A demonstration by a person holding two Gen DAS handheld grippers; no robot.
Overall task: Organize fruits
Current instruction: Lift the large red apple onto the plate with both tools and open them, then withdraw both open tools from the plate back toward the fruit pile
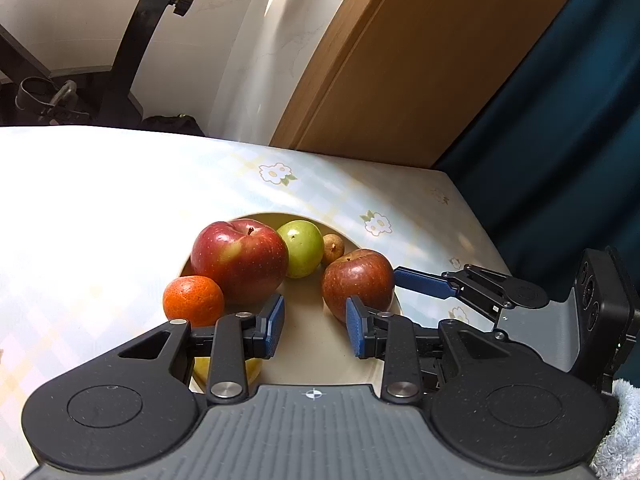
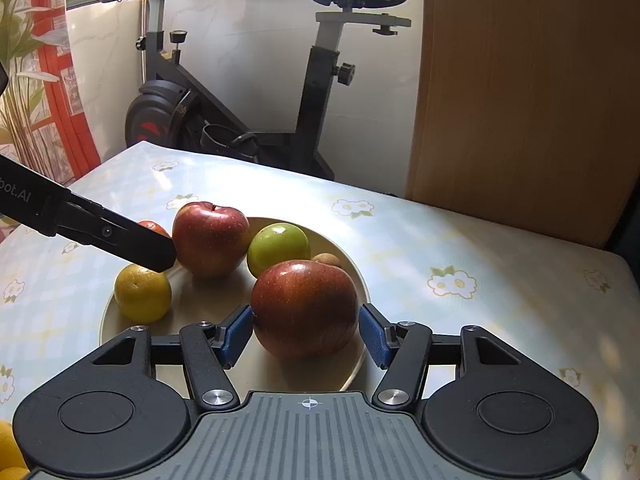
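Observation:
A beige plate (image 2: 320, 372) on the flowered tablecloth holds a big red apple (image 2: 210, 238), a green apple (image 2: 278, 254), a small brown fruit (image 2: 328, 260), a yellow citrus (image 2: 142, 294), an orange mandarin (image 1: 192, 300) at its rim and a dark red apple (image 2: 306, 308). My right gripper (image 2: 306, 328) is shut on the dark red apple (image 1: 356, 280), which rests on the plate; its blue pads meet the apple's sides. My left gripper (image 1: 315, 330) hovers over the plate's near part (image 1: 312, 360), jaws a narrow gap apart with nothing between them. Its black finger (image 2: 132, 240) hides part of the mandarin.
An exercise bike (image 2: 240, 100) stands beyond the table's far edge, a wooden panel (image 2: 520, 100) to its right. A dark blue curtain (image 1: 560, 140) hangs past the table's right edge. More yellow fruit (image 2: 8, 448) shows at the bottom left corner.

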